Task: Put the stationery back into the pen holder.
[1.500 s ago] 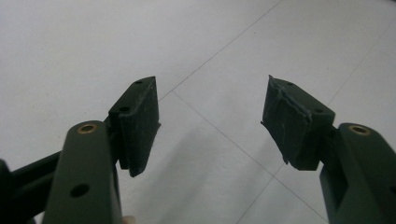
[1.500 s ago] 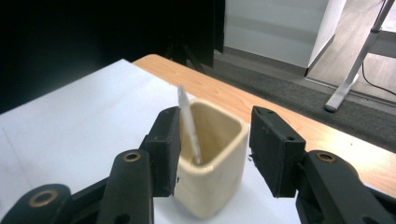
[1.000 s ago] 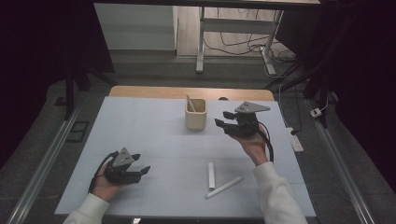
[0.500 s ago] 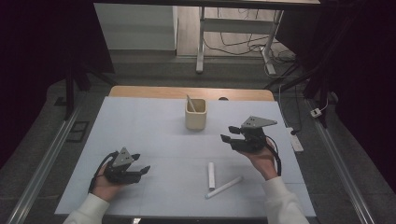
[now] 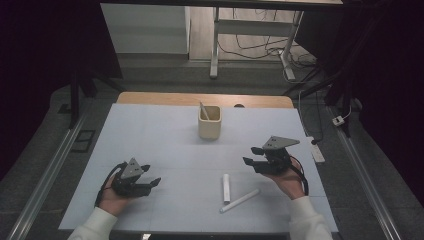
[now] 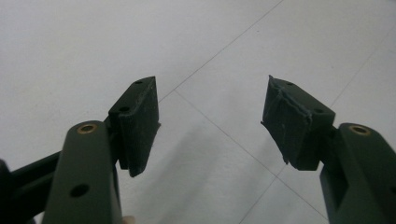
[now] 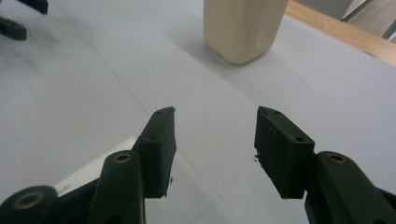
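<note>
My right gripper (image 5: 254,156) hangs with jaws apart and nothing between them, having just been opening. Two white sticks (image 5: 226,187) lie just beside it on the table (image 5: 150,135). My left gripper (image 5: 150,176) rests open, empty.

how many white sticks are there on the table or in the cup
3. Two lie on the mat in front of the right tongs: one short stick and one longer stick, ends nearly meeting. A third stick stands in the cup; more may be hidden inside.
</note>
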The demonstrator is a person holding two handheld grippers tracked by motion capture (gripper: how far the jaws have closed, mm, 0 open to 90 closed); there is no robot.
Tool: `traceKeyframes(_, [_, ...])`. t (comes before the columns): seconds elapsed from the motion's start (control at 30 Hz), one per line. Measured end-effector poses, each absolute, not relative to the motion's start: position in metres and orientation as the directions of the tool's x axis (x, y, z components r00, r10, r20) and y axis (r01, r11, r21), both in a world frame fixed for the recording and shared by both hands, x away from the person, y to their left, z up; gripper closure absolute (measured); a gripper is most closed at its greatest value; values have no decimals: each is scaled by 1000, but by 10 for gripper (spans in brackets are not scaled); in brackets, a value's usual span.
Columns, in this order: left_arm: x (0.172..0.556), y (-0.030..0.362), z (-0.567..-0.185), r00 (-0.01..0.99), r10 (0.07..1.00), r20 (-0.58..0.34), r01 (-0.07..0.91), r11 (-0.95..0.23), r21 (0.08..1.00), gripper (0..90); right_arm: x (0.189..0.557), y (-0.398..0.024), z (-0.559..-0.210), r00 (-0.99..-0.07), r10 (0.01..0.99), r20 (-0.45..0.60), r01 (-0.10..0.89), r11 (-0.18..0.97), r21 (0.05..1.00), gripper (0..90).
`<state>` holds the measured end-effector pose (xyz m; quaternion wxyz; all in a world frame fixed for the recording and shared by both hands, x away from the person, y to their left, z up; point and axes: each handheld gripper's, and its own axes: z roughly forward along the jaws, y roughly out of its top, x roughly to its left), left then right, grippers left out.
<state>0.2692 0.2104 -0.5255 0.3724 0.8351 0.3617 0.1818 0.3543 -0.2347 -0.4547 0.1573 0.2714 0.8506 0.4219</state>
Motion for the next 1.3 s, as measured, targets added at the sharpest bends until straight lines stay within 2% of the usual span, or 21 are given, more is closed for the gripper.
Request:
traceKeyframes(0.7, [269,210,-526,675,737,35,471,-467,748,361,338,-251,-463,-857,511,-63,315,617,722,476])
traceKeyframes(1.0, [269,209,-527,678,734,39,471,-473,745,360,333,-237,-470,-922,382,-66,257,730,633,442])
traceKeyframes(1.3, [269,209,-527,679,733,41,470,-477,743,361,327,-227,-473,-953,297,-53,211,784,584,407])
